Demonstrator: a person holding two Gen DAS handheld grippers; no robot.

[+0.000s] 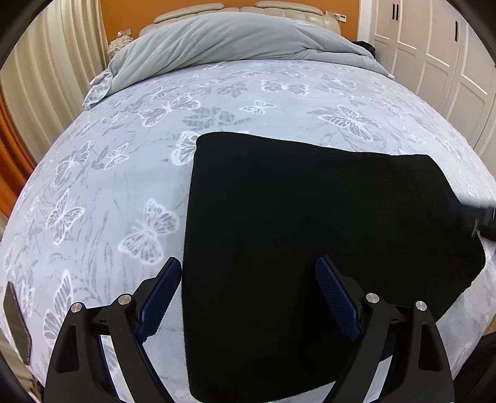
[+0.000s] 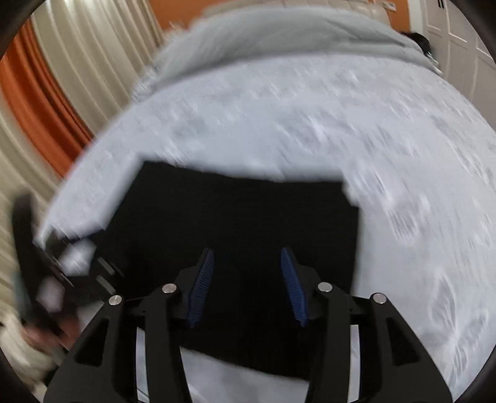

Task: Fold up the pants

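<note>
Black pants (image 1: 310,232) lie folded into a flat, roughly square stack on the butterfly-print bed sheet (image 1: 102,186). My left gripper (image 1: 248,274) hovers open and wide over the stack's left edge, one finger over the sheet and the other over the cloth, with nothing gripped. In the blurred right wrist view, my right gripper (image 2: 247,257) stands partly open just above the pants (image 2: 248,210), and the gap between its pads shows only cloth below. The right gripper (image 1: 479,214) also shows as a dark blur at the stack's right side. The left gripper (image 2: 46,263) appears blurred at the left.
A grey duvet (image 1: 235,40) is bunched against the headboard (image 1: 294,9) at the far end. Cream and orange curtains (image 1: 55,62) hang on the left and white wardrobe doors (image 1: 434,46) stand on the right. A dark flat object (image 1: 17,325) lies at the sheet's near-left edge.
</note>
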